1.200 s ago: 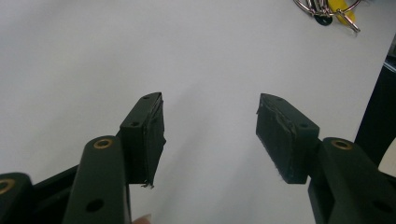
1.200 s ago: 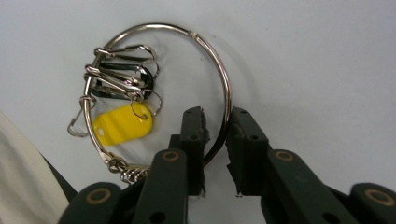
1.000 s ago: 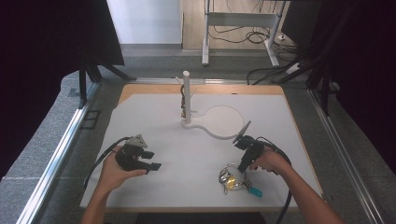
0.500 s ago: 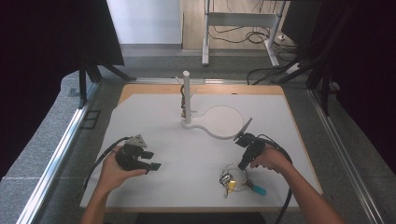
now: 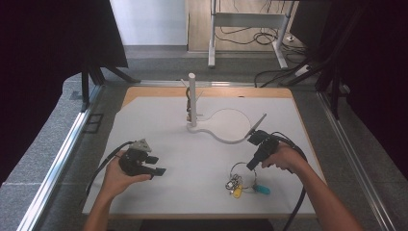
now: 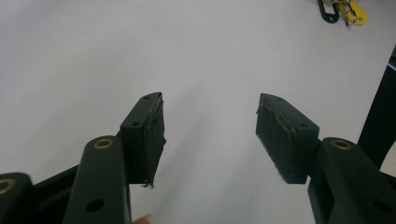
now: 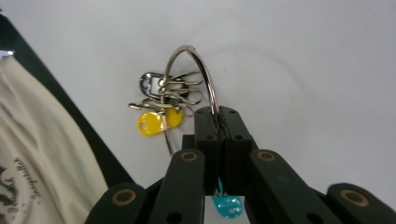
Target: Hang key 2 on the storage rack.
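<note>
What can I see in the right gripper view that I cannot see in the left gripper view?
The right gripper view has the right gripper shut on the big key ring, with a teal tag below its jaws and a cream cloth at the left. The left gripper view has the left gripper, open, nothing between its jaws. Both have the white table and the yellow tag.

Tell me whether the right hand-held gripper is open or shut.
Shut: in the right gripper view, the right hand-held gripper has its black jaws pressed together on the large silver metal key ring.
</note>
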